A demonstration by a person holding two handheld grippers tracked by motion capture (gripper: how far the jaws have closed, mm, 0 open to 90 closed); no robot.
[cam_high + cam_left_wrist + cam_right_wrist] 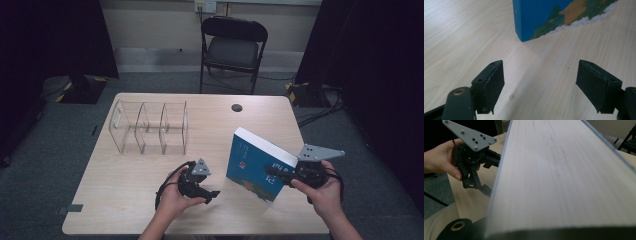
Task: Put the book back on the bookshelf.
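A thick blue book (255, 167) stands tilted on its lower edge at the right of the wooden table (120, 200). My right gripper (274, 172) is shut on it from the right side. In the right gripper view the book's white page edge (564, 177) runs away from the camera and hides the jaws. My left gripper (211, 195) is held at the front centre, left of the book and apart from it. In its own view the left gripper (540, 72) is open over bare wood, and the book's blue corner (541, 15) lies just ahead.
A clear acrylic organiser (150, 127) with three compartments stands at the back left of the table. A small dark round disc (237, 107) sits near the far edge. A black folding chair (232, 45) stands behind the table. Dark curtains flank both sides.
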